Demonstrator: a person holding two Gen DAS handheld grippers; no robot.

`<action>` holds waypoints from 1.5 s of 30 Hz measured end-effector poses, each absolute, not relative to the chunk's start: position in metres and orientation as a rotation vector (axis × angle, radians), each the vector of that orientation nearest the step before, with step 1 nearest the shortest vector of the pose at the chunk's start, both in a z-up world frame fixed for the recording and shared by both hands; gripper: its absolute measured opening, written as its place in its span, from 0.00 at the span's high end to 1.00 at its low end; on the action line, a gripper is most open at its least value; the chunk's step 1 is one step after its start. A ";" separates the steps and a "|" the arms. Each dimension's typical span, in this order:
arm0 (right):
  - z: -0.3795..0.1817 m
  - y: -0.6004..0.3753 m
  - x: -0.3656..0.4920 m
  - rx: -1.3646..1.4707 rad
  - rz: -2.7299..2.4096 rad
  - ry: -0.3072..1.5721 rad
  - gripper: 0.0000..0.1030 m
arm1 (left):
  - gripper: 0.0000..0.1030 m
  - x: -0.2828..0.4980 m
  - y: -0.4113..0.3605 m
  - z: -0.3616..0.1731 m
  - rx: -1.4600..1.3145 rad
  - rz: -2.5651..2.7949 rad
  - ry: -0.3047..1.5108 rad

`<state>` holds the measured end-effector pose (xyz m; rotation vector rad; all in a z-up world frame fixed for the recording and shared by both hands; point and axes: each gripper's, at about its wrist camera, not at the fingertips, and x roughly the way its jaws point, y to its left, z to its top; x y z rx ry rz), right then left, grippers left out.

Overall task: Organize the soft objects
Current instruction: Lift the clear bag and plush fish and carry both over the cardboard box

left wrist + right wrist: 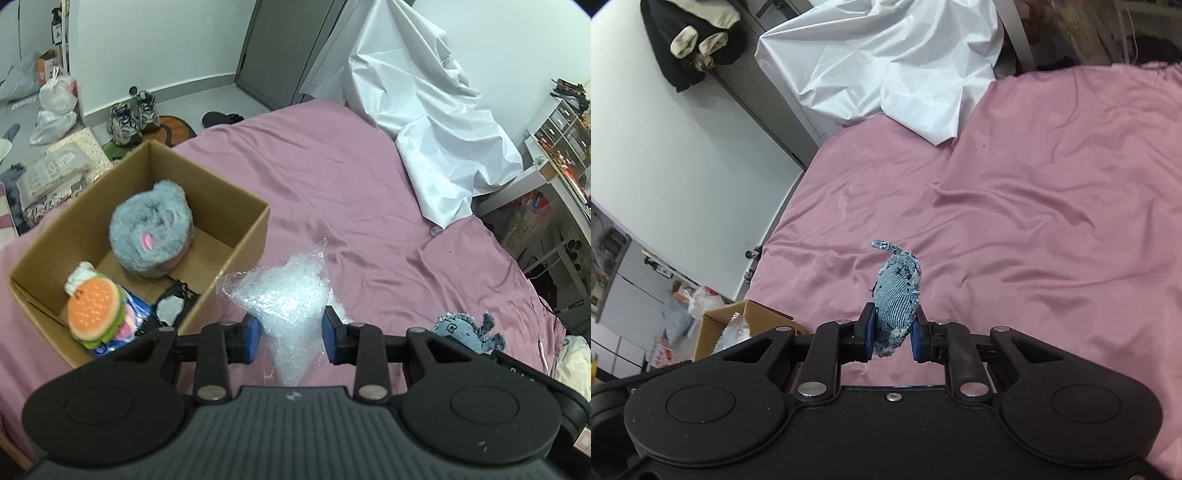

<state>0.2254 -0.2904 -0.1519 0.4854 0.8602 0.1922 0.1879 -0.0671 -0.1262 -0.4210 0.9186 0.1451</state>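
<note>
My left gripper (291, 338) is shut on a clear bubble-wrap bundle (284, 295) and holds it over the pink bed, just right of the cardboard box (236, 240). In the box lie a grey fluffy plush (151, 232), a burger plush (96, 310) and a few smaller items. My right gripper (891, 338) is shut on a blue denim plush toy (895, 299) and holds it above the bed. The same toy shows in the left wrist view (467, 328) at the lower right. The box corner also shows in the right wrist view (746, 325).
A crumpled white sheet (424, 110) covers the bed's far side. The pink bedsheet (1052, 221) is wrinkled. Shoes (133, 114), bags and clutter lie on the floor to the left. A white shelf unit (557, 147) stands at the right.
</note>
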 end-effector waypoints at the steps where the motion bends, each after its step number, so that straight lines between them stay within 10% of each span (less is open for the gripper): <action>1: -0.148 -0.289 0.223 0.484 0.194 0.856 0.82 | 0.68 0.187 -0.065 -0.123 -0.416 0.142 0.915; 45: -0.093 -0.185 0.191 0.363 0.262 0.842 0.82 | 0.68 0.158 0.047 -0.094 -0.450 0.150 0.877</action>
